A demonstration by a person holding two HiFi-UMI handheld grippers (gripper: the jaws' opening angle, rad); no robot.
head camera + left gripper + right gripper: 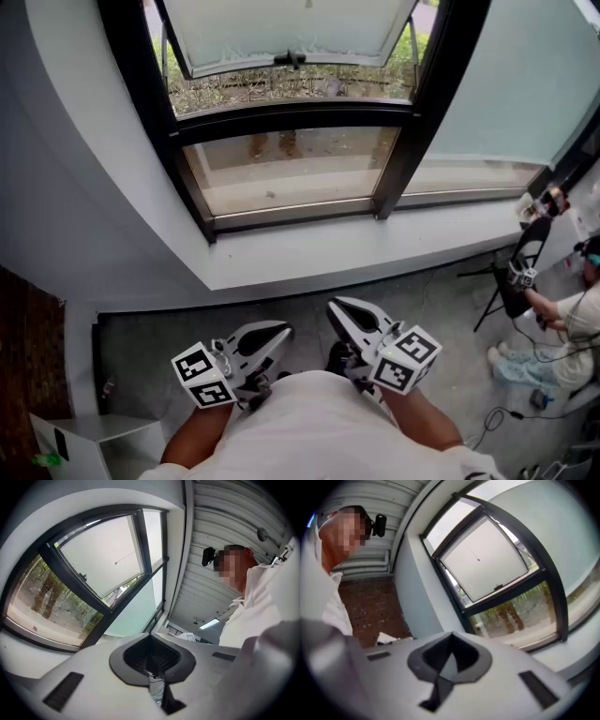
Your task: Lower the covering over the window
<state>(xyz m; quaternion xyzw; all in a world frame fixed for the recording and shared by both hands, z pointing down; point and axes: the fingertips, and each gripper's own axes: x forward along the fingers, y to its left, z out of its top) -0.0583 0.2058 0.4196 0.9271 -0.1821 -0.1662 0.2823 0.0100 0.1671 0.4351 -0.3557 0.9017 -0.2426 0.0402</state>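
Two grippers, left [279, 333] and right [337, 309], sit low at the person's waist, fingers pressed together and empty, seemingly not yet reaching; the window [291, 169] stands ahead, its covering unseen.

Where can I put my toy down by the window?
The sill is bare all along the window frame. The floor under it, right of the white box, is free too. It's crowded at right: a stand, cables and a seated person.

My head view looks steeply down, the window [291, 169] near at upper centre; my 2 gripper views face roughly level and share that window.
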